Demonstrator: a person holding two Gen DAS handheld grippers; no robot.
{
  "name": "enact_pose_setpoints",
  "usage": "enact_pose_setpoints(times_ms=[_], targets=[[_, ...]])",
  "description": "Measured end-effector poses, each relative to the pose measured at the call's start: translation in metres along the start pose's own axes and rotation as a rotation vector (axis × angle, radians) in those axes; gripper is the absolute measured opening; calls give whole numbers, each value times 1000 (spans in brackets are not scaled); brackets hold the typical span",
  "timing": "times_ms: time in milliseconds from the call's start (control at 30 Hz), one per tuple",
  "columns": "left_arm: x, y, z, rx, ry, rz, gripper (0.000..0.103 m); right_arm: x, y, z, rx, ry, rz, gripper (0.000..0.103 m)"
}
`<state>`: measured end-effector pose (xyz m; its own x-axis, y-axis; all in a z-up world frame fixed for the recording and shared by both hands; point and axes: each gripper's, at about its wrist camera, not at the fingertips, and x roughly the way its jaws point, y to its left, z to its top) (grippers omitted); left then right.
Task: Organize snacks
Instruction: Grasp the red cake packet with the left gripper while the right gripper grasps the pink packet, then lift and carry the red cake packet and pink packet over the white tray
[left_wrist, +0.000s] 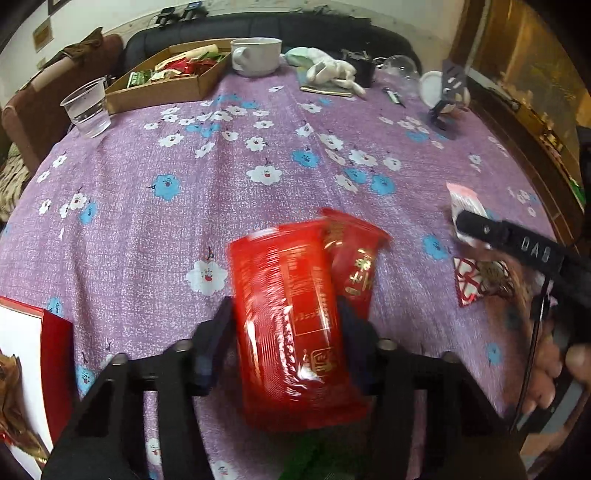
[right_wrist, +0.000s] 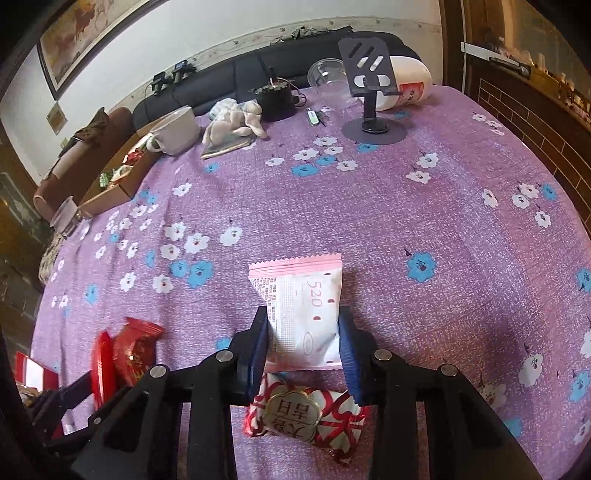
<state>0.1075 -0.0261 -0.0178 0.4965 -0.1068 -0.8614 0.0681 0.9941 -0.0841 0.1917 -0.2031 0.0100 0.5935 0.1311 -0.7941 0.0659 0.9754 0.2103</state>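
Note:
My left gripper (left_wrist: 284, 306) is shut on a red snack packet (left_wrist: 291, 314), its pads pressed against both long sides. A second red packet (left_wrist: 354, 258) lies on the purple flowered cloth just behind and partly under it. My right gripper (right_wrist: 303, 317) is shut on a pink-and-white packet marked 520 (right_wrist: 299, 291), held just over the cloth. A red-and-white wrapped snack (right_wrist: 303, 413) lies beneath that gripper's body. The open cardboard box (left_wrist: 166, 88) at the far left holds several snacks. In the right wrist view the left gripper's red packet (right_wrist: 99, 365) shows edge-on at the lower left.
A clear plastic cup (left_wrist: 86, 109) stands by the box, with a white mug (left_wrist: 255, 55) and a plush toy (left_wrist: 328, 68) behind. A black phone stand (right_wrist: 369, 74) and a clear cup (right_wrist: 325, 74) stand far right. A red-and-white box (left_wrist: 37, 350) sits at the near left edge.

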Motion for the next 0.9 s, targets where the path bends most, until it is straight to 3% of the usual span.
enact_pose_setpoints(times_ms=[167,433,667,900], targets=[[-5,11,-6,15,-8,-15,46,-13,-8,4,72,-2,189,36],[-27,28,-29,31,-49,1,46,-32,2,5,78,-16,367,36],[-83,40,-38,46,-213,62,46,-50,31,-4,2,-47,484,36],[-132,59,-41,30,-368,144,46,-85,64,-18,-130,-164,601,35]])
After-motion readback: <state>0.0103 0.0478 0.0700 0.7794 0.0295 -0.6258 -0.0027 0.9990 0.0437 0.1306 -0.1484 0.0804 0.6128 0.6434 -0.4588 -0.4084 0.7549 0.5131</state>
